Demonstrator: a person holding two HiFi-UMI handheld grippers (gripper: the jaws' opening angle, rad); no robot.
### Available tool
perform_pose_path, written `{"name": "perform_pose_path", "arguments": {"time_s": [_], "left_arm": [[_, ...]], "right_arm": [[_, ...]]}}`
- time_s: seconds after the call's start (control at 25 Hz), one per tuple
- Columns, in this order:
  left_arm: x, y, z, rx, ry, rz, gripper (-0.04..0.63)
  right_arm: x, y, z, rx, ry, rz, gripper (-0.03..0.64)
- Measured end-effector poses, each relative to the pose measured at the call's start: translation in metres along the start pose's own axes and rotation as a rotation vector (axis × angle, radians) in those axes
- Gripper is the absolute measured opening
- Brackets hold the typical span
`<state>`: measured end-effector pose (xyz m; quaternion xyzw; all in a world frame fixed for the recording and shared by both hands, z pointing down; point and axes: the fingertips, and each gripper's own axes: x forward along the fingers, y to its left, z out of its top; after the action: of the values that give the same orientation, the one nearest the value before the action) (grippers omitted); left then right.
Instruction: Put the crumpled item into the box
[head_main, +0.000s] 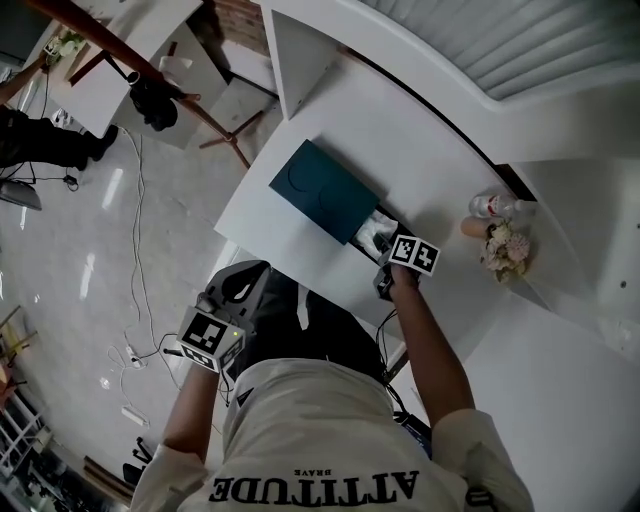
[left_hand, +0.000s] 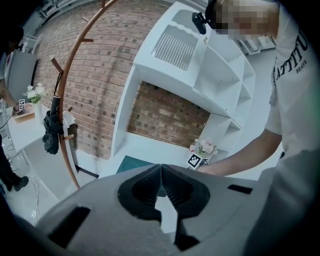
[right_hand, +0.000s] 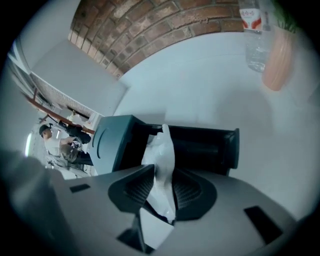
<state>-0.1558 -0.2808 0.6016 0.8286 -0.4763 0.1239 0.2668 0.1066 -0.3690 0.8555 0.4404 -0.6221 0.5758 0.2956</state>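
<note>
Across the white table, a dark teal box lies flat and at an angle, with its open black end turned toward the person at the table's near edge.

Right gripper: it is positioned at that open end and pointed steeply down. In the right gripper view its jaws are closed on the crumpled item, with the ribbed pads lying against both sides of the white material. The item stands upright between the pads. Its upper part rises above the jaw tips in front of the box's dark opening. In the head view the crumpled item shows as a white patch at the box mouth, just ahead of the gripper. Whether any part of it is already inside cannot be determined.

Left gripper: it is held off the table edge, well apart from the box. In the left gripper view its jaws meet at the tips with nothing between them.

A clear bottle and a small bunch of flowers stand on the table's far right, well clear of the box.
</note>
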Motion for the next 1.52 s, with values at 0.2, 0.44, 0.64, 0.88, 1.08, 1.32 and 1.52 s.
{"name": "perform_pose_path", "arguments": {"time_s": [0.2,0.44,0.64,0.88,1.08,1.32,1.52], "left_arm": [[0.004,0.011,0.003,0.001,0.012,-0.039,0.028],[0.011,0.022,0.006,0.016,0.026,-0.092,0.028],[0.016,0.027,0.015,0.046,0.016,-0.145,0.028],[0.016,0.032,0.024,0.065,0.008,-0.203,0.028],[0.017,0.033,0.023,0.09,0.021,-0.259,0.028],[0.024,0.025,0.024,0.131,0.034,-0.31,0.028],[0.028,-0.001,0.025,0.163,0.033,-0.336,0.028]], "right_arm": [[-0.004,-0.007,-0.004,-0.051,0.011,-0.082,0.215],[-0.023,-0.002,0.001,-0.042,-0.059,-0.072,0.224],[-0.041,0.018,0.003,-0.047,-0.126,-0.011,0.213],[-0.07,0.038,0.0,-0.066,-0.212,0.026,0.122],[-0.093,0.048,-0.005,-0.121,-0.283,0.003,0.091],[-0.129,0.065,-0.009,-0.218,-0.397,-0.018,0.055],[-0.159,0.066,-0.021,-0.259,-0.462,-0.007,0.043]]}}
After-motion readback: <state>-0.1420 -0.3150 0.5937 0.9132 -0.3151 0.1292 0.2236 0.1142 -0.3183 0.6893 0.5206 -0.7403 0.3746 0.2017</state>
